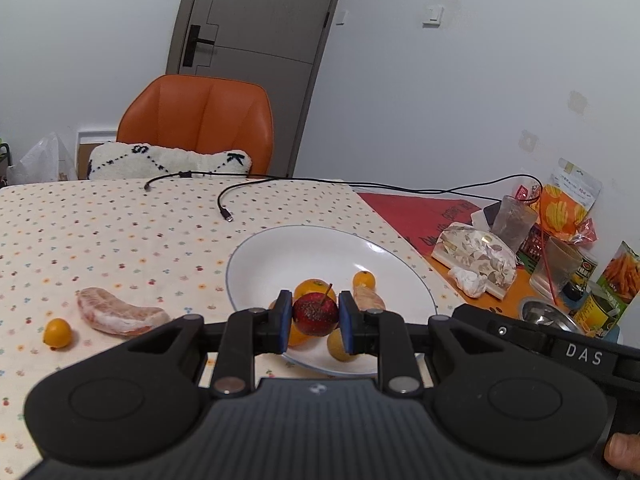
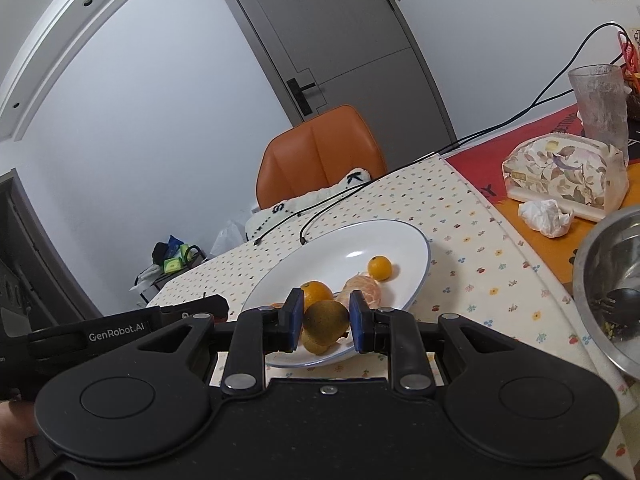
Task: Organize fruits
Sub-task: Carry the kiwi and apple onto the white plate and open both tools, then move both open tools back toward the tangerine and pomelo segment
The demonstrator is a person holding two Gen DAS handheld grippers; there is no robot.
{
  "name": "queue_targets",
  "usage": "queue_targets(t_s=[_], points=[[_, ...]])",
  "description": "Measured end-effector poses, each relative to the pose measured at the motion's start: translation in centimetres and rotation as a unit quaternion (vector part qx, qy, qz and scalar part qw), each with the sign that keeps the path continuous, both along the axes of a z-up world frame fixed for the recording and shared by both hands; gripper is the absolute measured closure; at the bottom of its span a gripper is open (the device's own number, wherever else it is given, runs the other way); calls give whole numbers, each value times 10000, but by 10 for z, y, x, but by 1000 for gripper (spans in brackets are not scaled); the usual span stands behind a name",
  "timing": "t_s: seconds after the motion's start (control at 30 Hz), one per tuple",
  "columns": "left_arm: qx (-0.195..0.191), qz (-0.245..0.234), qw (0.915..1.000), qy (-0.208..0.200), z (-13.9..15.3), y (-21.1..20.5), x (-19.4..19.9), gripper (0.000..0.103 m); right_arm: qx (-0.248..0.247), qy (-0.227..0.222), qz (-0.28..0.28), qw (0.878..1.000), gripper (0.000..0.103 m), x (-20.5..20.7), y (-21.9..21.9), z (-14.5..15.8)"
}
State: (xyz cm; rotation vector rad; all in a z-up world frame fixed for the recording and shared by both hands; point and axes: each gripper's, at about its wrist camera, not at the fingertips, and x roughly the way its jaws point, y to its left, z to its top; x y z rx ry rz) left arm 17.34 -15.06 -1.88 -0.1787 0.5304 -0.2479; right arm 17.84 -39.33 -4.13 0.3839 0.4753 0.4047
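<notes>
Over the plate (image 1: pixel 256 264), left tool (image 1: pixel 315 316) pinches red fruit (image 1: pixel 315 315); right tool (image 2: pixel 326 322) pinches brown fruit (image 2: pixel 325 318).

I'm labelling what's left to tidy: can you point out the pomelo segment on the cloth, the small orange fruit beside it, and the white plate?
pomelo segment (image 1: pixel 120 312): left wrist view, middle of its flesh.
small orange fruit (image 1: pixel 57 333): left wrist view, centre of its skin.
white plate (image 1: pixel 280 256): left wrist view, bare inner surface.

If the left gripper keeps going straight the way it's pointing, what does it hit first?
Holding the red fruit, the left gripper would probably meet the orange just beyond it on the white plate; depth is uncertain, so it might pass above.
</notes>
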Motion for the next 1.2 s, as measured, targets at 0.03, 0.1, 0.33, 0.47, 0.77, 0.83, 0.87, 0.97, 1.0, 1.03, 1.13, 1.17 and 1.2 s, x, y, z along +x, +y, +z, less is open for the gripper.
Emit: queue_targets(t_s=[0.03, 0.1, 0.33, 0.47, 0.77, 0.83, 0.87, 0.97, 1.0, 1.03, 1.13, 1.17, 1.2], points=[[-6, -17, 10000, 13, -1, -1, 2, 80, -10, -2, -1, 10000, 80, 1, 1, 0], [-35, -50, 10000, 68, -4, -3, 7, 80, -32, 2, -8, 10000, 80, 5, 2, 0], [-105, -42, 9995, 300, -13, 1, 20, 76, -147, 50, 7, 9999, 80, 20, 9, -2], [-195, 91, 9989, 412, -16, 14, 23, 69, -158, 73, -27, 9998, 80, 30, 9, -3], [-274, 538, 9973, 413, -11, 45, 22, 50, -206, -76, -308, 9993, 64, 40, 14, 8], [-272, 599, 9971, 388, -10, 49, 20, 44, -270, -120, -252, 9992, 53, 38, 20, 9], [-258, 630, 9970, 372, -10, 51, 19, 39, -278, -133, -207, 9993, 50, 37, 22, 9], [-211, 662, 9970, 341, -10, 56, 14, 32, -287, -81, -75, 9995, 50, 34, 31, 8], [-195, 671, 9969, 350, -10, 58, 12, 30, -279, -54, -38, 9996, 49, 33, 34, 7], [-173, 688, 9968, 368, -10, 59, 11, 29, -283, -31, -6, 9996, 48, 32, 37, 7], [-147, 767, 9963, 353, -10, 67, 6, 25, -323, 5, 60, 9995, 43, 29, 45, 8], [-158, 811, 9960, 334, -9, 70, 4, 24, -333, 0, 86, 9994, 42, 28, 48, 9], [-175, 855, 9957, 320, -9, 74, 1, 22, -341, -12, 115, 9994, 40, 27, 51, 10]])
